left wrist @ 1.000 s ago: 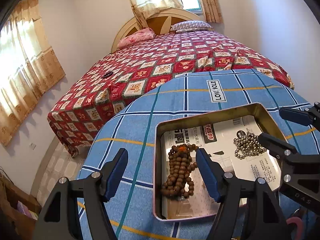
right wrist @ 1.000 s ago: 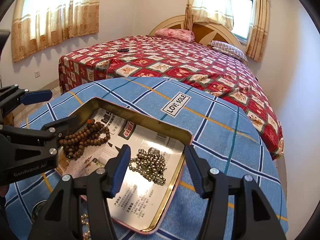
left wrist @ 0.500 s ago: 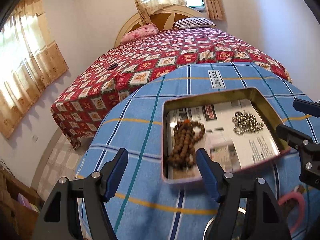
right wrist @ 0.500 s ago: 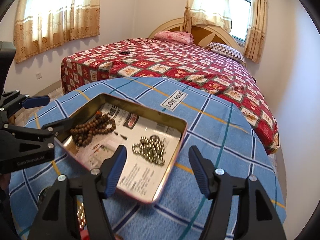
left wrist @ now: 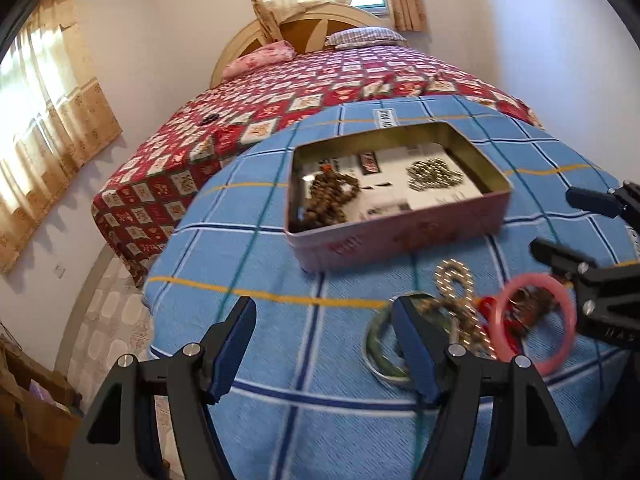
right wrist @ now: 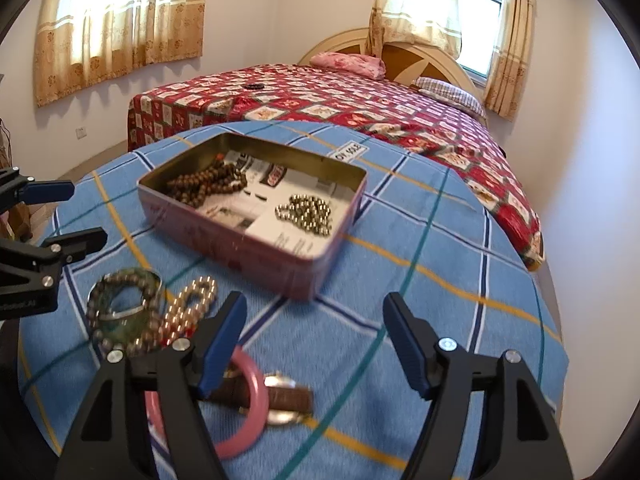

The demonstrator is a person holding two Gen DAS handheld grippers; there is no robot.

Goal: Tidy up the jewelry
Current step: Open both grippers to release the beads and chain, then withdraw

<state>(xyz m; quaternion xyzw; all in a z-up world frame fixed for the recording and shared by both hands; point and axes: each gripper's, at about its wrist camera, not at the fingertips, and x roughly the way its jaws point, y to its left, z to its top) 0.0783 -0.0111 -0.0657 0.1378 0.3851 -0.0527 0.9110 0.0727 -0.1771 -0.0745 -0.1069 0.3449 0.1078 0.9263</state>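
A blue cloth (right wrist: 420, 248) is crossed by white, navy, teal and orange lines. A pink tin (right wrist: 256, 252) is lined in gold — brown beads (right wrist: 204, 188) and silver beads (right wrist: 308, 212) are seen inside. A pink bangle (right wrist: 250, 404) and a green bangle (left wrist: 380, 344) are seen nearby — the bedspread (right wrist: 360, 108) is patterned red and cream.

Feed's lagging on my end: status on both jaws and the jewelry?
Left gripper open, empty; right gripper opening, empty. Two bead strings in tin; pink bangle, green bangle, watch loose on cloth. Nothing blocking.

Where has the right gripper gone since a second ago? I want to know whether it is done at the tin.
Yes. The right gripper has pulled back from the tin, which now lies farther ahead; its opening, empty jaws now frame bare cloth.
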